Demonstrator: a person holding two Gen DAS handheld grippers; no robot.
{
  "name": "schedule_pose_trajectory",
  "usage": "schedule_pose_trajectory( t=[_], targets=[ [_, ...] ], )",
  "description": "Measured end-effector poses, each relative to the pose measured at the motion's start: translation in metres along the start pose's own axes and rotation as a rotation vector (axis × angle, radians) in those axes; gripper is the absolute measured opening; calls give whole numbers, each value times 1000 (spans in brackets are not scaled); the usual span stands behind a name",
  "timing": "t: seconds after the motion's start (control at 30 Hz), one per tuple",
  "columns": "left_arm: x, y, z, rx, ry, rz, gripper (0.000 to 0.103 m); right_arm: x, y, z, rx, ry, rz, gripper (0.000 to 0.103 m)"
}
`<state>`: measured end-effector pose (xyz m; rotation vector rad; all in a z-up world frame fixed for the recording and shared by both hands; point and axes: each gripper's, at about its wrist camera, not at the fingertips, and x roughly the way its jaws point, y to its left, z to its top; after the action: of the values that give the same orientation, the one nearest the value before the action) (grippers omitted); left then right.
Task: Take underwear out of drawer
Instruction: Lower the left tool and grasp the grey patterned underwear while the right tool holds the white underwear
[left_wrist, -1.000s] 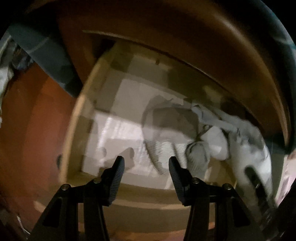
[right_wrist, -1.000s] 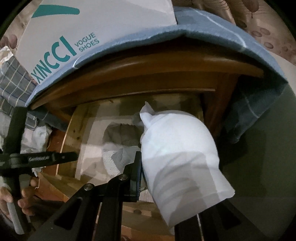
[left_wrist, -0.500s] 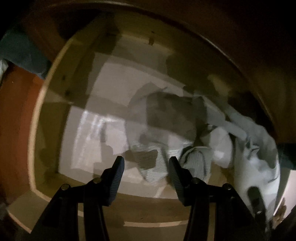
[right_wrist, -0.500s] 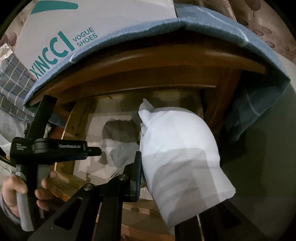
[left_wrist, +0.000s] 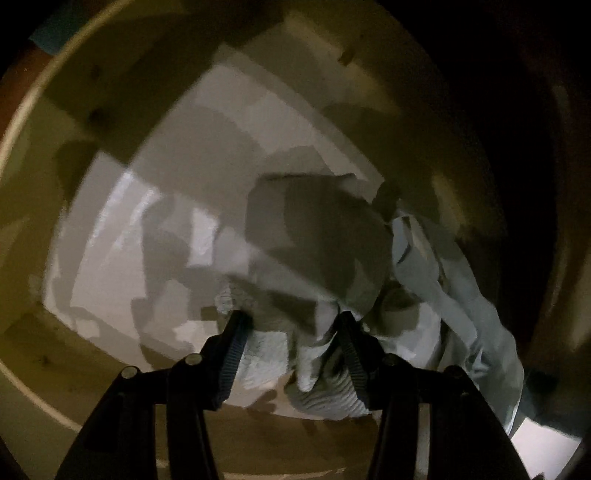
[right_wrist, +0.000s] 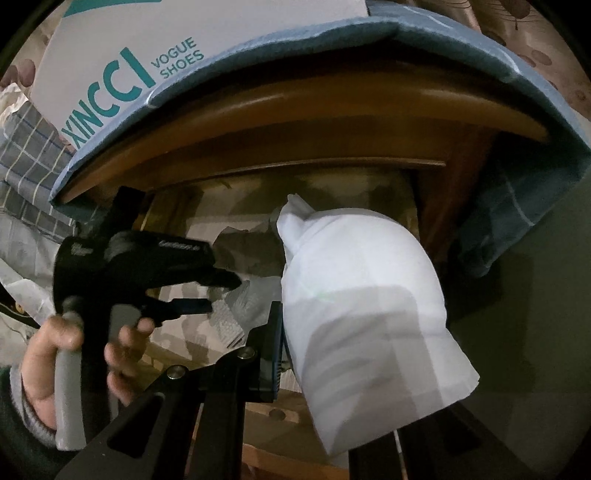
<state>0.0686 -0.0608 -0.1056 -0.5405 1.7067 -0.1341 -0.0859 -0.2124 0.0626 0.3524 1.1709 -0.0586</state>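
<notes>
Since the earlier frames, the left hand-held gripper (left_wrist: 291, 332) has descended into the drawer (left_wrist: 110, 92), and its fingers now straddle the near edge of the grey underwear pile (left_wrist: 317, 236), jaws spread with fabric between them; whether the pads already press on the cloth cannot be told. This pile lies crumpled on the drawer's pale floor, toward its right side, beside further light fabric (left_wrist: 461, 295). The right hand-held gripper (right_wrist: 284, 350) is pressed together on a white garment (right_wrist: 362, 314), held above and in front of the open drawer, its position unchanged. Judged from this, one piece is already out and a second is about to be gripped; lifting it clear remains, and more cloth stays inside. A person's hand (right_wrist: 74, 354) grips the left tool's handle. Legible writing: a white shoe box (right_wrist: 184, 44) on the blue-covered cabinet top reads "XINCCI VOGUE SHOES"; small lettering on the left tool's body is unreadable.
</notes>
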Motion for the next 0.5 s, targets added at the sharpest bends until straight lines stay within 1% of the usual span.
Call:
schedule_pose_trajectory(
  t=[0.1,0.2,0.23,0.27,0.33,0.37,0.43,0.5],
  targets=[
    [8,-2,9,-36,9,16,57,1,0,0,-7,7,0,11],
    [6,-6,14,-11,-1,29,57,-1,1,-1,-12,12,5,11],
    [7,-8,14,7,-11,43,51,-1,1,-1,-13,13,9,11],
    [7,-7,10,21,-16,53,48,-1,1,-1,-12,10,10,11],
    [5,-8,11,35,-21,64,38,-2,0,-1,-14,8,11,11],
    [3,-9,12,42,-19,70,35,-3,0,-1,-10,9,14,11],
    [-2,-10,14,52,-15,98,23,-1,-2,0,-9,8,14,11],
    [-9,-10,15,69,-29,132,19,-1,-2,0,-8,10,13,11]
  ],
)
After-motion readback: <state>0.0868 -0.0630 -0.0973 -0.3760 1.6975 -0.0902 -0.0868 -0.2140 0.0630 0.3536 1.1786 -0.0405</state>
